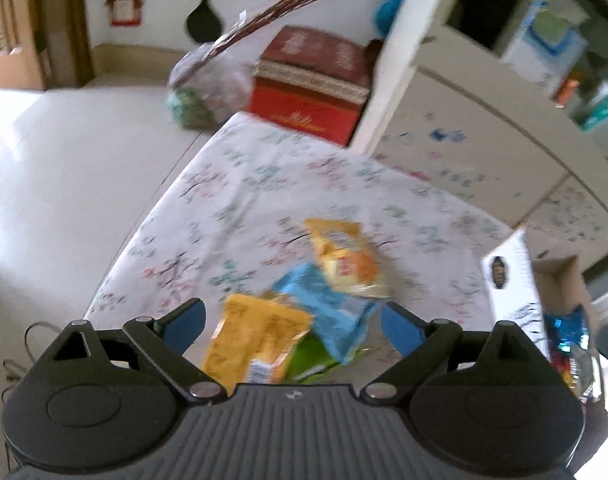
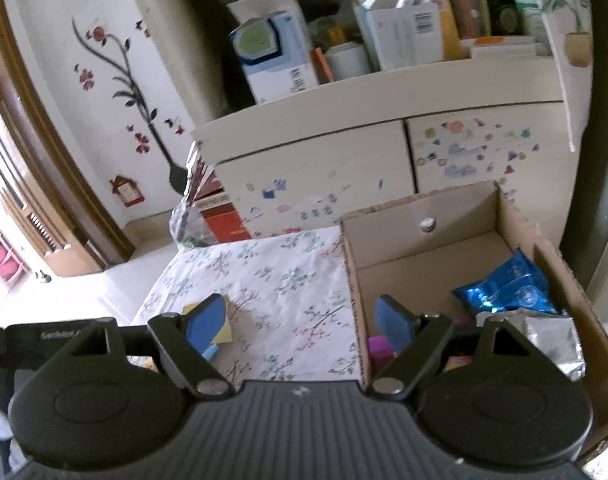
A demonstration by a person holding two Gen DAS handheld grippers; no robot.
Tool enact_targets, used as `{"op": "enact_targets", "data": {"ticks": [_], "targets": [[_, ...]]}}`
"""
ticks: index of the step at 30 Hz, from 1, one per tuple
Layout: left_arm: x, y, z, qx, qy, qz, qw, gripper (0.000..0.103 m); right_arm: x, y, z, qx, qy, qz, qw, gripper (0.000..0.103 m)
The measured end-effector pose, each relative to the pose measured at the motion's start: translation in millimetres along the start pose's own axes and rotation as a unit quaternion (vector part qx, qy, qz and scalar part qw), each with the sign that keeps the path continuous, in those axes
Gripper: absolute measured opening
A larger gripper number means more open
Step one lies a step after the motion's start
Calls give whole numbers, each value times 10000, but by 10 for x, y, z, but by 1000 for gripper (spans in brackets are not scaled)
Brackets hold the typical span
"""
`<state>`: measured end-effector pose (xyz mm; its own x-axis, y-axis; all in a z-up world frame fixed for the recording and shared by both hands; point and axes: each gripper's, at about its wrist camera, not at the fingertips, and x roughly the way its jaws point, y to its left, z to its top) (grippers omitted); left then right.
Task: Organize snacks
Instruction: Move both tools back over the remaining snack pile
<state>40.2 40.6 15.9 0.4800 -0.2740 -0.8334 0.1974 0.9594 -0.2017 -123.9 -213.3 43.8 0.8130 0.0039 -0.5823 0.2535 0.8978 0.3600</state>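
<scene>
A white cloth printed with small pink and green branches (image 1: pixel 288 184) covers the flat surface; its left edge drops to a pale floor. Near the front edge lies a loose heap of snack packets: an orange-yellow foil packet (image 1: pixel 256 340) and a light blue packet (image 1: pixel 335 312) both overlap a green packet (image 1: pixel 315 356), while a yellow packet (image 1: pixel 343 256) rests on the blue one's far end. At the right edge stands an open brown cardboard box (image 2: pixel 423 240). At the far edge, a red box (image 1: pixel 311 92) and a clear plastic bag (image 1: pixel 208 88) sit close together
</scene>
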Motion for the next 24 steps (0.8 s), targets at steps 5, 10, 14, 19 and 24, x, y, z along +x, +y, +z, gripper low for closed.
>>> {"op": "enact_targets", "data": {"ticks": [5, 10, 14, 19, 24], "targets": [[212, 107, -65, 119, 330, 120, 9993, 97, 51, 71, -60, -76, 149, 145, 9998, 83], [334, 109, -154, 435, 529, 114, 9976, 97, 132, 116, -102, -47, 341, 339, 9988, 83], [422, 139, -211, 578, 648, 137, 9961, 97, 230, 154, -145, -32, 522, 445, 9976, 83], [510, 166, -256, 749, 710, 133, 9946, 97, 450, 259, -179, -89, 732, 527, 9959, 83], [575, 214, -255, 663, 758, -57, 9949, 97, 757, 371, -192, -216, 919, 557, 9940, 83]]}}
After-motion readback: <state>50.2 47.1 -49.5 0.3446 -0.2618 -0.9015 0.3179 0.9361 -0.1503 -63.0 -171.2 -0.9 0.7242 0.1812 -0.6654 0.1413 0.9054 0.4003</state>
